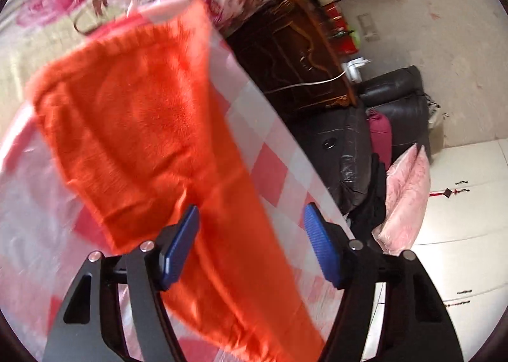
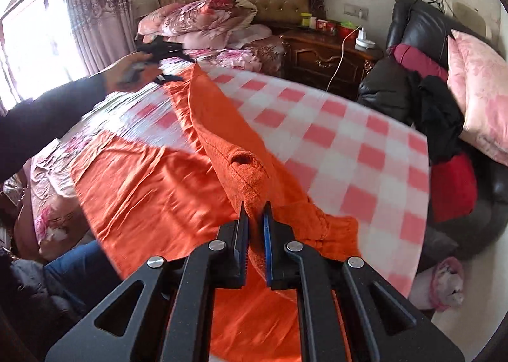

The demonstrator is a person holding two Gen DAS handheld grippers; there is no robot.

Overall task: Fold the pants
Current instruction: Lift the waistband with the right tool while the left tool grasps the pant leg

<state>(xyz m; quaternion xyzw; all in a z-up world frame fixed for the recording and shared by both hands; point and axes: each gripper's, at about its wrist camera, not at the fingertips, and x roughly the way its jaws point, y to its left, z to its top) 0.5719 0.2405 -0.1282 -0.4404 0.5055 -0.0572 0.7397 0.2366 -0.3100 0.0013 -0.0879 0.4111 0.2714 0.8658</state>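
Orange fleece pants (image 1: 133,114) lie on a pink-and-white checked cloth (image 1: 270,168) over a round table. In the left wrist view my left gripper (image 1: 250,219) is open above the pants, blue pads wide apart with a pant leg running between them, not pinched. In the right wrist view my right gripper (image 2: 255,209) is shut on a raised fold of the pants (image 2: 241,171), lifting it off the checked cloth (image 2: 349,152). The left gripper (image 2: 162,60) shows far off at the top left, held by a hand with a dark sleeve.
A bed with floral bedding (image 2: 203,19) and a tufted headboard stands behind the table. A dark wooden nightstand (image 2: 324,54) and a black leather chair (image 2: 422,32) with pink pillows and piled clothes are to the right. White cabinets (image 1: 460,219) line the wall.
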